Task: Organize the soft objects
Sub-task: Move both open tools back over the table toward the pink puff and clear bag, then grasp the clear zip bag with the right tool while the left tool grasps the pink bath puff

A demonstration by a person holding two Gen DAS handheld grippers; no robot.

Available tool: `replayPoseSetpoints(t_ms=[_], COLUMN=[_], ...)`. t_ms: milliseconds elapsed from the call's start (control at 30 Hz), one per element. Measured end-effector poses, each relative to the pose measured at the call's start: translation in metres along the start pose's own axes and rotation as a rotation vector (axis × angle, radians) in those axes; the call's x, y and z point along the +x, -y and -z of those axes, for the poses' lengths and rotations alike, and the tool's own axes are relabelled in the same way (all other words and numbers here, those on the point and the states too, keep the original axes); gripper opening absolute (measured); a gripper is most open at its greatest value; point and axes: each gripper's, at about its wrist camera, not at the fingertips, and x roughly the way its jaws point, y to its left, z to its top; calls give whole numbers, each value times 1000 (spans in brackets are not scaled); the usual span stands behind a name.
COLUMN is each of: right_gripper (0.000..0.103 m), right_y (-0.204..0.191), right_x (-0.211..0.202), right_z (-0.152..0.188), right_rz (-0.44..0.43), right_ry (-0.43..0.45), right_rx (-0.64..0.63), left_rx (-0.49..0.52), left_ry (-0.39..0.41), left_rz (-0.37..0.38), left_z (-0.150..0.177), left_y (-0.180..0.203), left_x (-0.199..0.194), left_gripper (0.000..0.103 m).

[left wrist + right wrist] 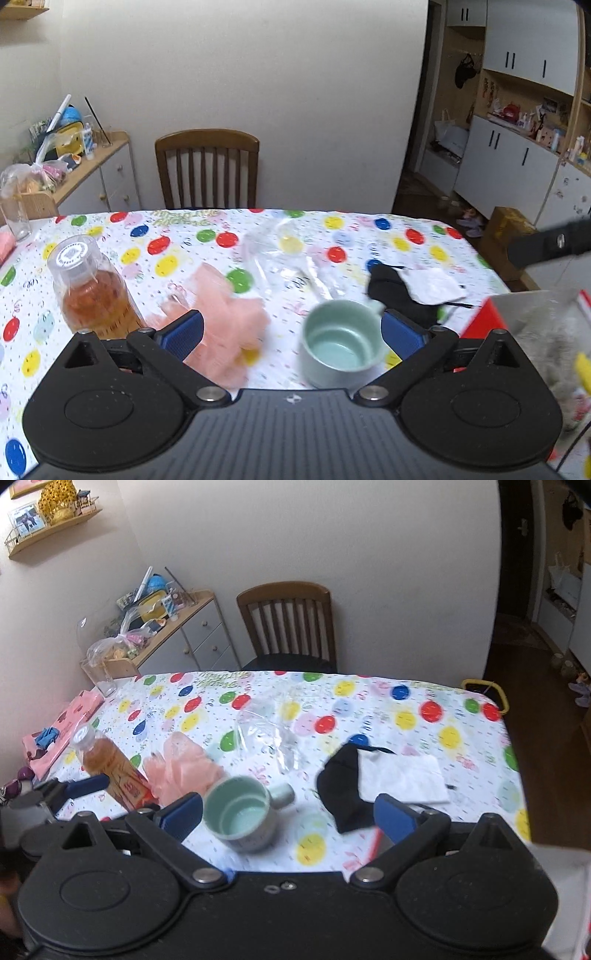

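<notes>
A pink mesh bath puff (225, 317) lies on the balloon-print tablecloth, also in the right wrist view (181, 771). A black cloth (399, 295) with a white tissue (432, 284) on it lies to the right; both show in the right wrist view, the cloth (343, 786) and the tissue (402, 779). My left gripper (291, 336) is open and empty above the puff and a mint green mug (340, 343). My right gripper (288, 812) is open and empty, over the mug (240, 812) and the black cloth.
A bottle of amber drink (92, 291) stands at the left. A clear plastic bag (291, 258) lies mid-table. A box with a grey plush (546, 332) sits at the right edge. A wooden chair (207, 170) stands behind the table. A pink pouch (62, 727) lies far left.
</notes>
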Motion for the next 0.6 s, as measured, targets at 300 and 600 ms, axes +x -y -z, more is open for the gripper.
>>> replayPoseSetpoints(t_ms=[300, 600], right_gripper=[99, 96], right_y=[-28, -40], right_x=[78, 151], right_z=[-48, -75], right_rz=[-7, -2], right_ry=[-77, -162], right_rx=[-66, -111], left_rx=[48, 73], left_ry=[19, 34], left_rz=[-89, -108], left_z=[11, -3], left_y=[-17, -21], left_x=[49, 86], left_gripper=[103, 103])
